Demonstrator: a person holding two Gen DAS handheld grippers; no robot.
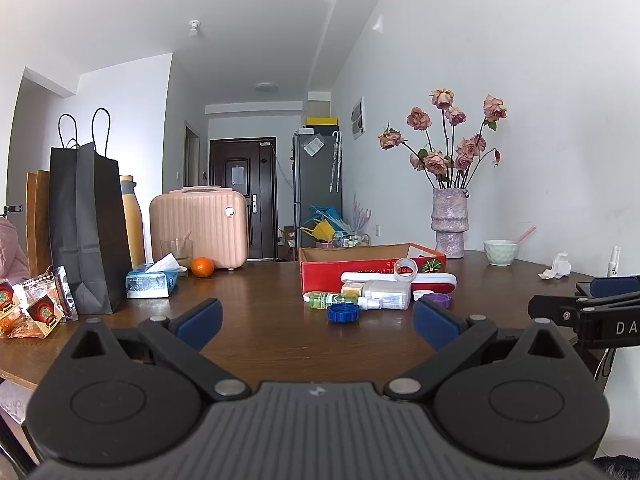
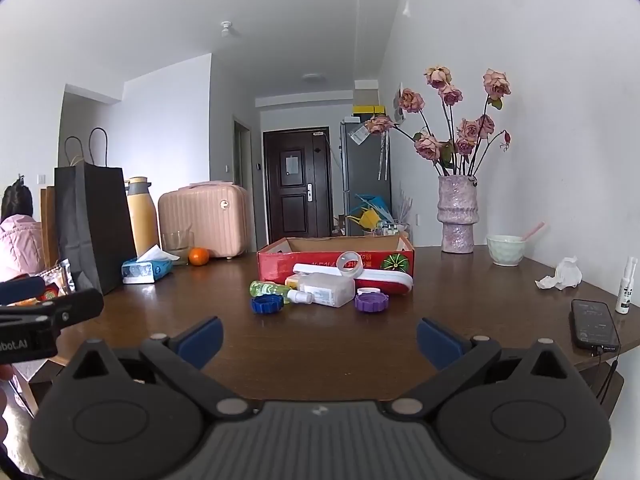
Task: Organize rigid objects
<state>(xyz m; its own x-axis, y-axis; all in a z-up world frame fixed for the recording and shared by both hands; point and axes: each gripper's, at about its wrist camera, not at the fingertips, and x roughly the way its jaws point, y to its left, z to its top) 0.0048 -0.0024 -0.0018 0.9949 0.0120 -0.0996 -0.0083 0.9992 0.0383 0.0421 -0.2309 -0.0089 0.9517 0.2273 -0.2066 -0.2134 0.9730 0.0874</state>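
A red cardboard box (image 1: 320, 276) (image 2: 280, 266) stands open on the brown table. In front of it lie a blue cap (image 1: 343, 313) (image 2: 267, 304), a purple cap (image 1: 438, 301) (image 2: 371, 303), a green bottle (image 1: 330, 299) (image 2: 268, 289), a white plastic box (image 1: 388, 294) (image 2: 328, 289), a red-and-white case (image 1: 436, 280) (image 2: 392, 280) and a tape roll (image 1: 406, 270) (image 2: 350, 264). My left gripper (image 1: 318, 322) hangs open short of the blue cap, holding nothing. My right gripper (image 2: 320, 334) is likewise open and empty, facing the pile from the table's near edge.
On the left stand a black paper bag (image 1: 86, 228), a tissue pack (image 1: 150, 282), an orange (image 1: 202, 267), a pink case (image 1: 198, 228) and snack packets (image 1: 36, 308). At the right are a vase of roses (image 2: 458, 216), a bowl (image 2: 506, 250), crumpled tissue (image 2: 564, 276) and a phone (image 2: 594, 324).
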